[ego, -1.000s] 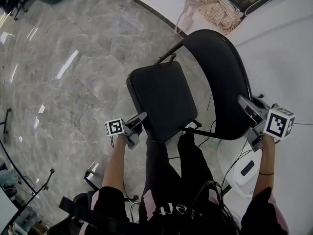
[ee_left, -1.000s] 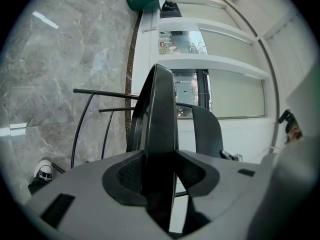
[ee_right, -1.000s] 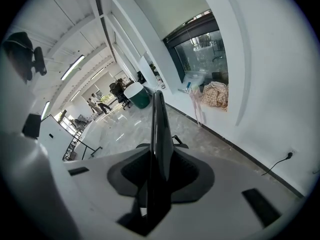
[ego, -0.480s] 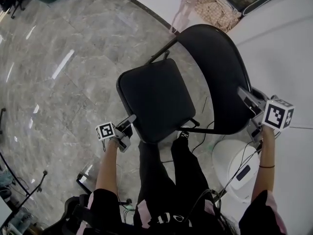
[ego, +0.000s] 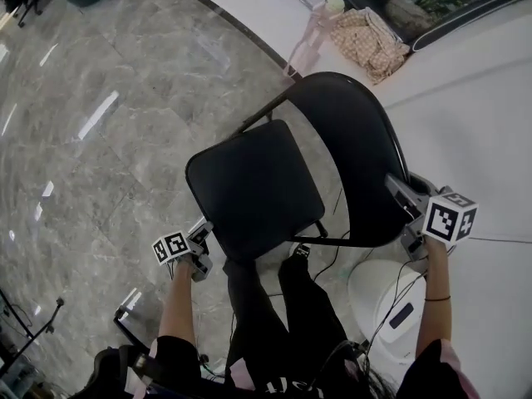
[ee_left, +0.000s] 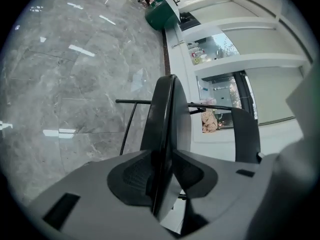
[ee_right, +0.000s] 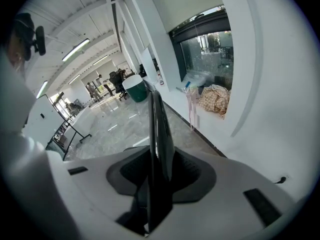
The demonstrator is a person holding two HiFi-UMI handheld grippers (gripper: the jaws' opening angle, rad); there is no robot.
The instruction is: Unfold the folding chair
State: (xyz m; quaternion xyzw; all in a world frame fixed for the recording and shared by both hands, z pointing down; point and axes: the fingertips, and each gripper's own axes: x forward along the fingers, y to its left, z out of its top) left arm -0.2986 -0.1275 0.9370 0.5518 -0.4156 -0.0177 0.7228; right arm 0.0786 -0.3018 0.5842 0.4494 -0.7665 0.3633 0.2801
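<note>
Grey marble floor [ego: 108, 140] is spread beneath the folding chair [ego: 332, 140], held mid-frame. At lower left, the seat [ego: 253, 185] is gripped at its front edge by the left claw [ego: 202, 231], whose jaws have just been drawn closer onto it. At right, the backrest [ego: 353, 156] is clamped by the right claw [ego: 396, 186]. The seat is best pressed down steadily while the backrest is braced.

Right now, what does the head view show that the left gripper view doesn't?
Head view only: the right claw at the backrest edge, the person's legs, a white round device. Left gripper view only: the left claw with pads against the seat edge, its jaws having just closed further. Both: seat, backrest, marble floor, checked cloth.
</note>
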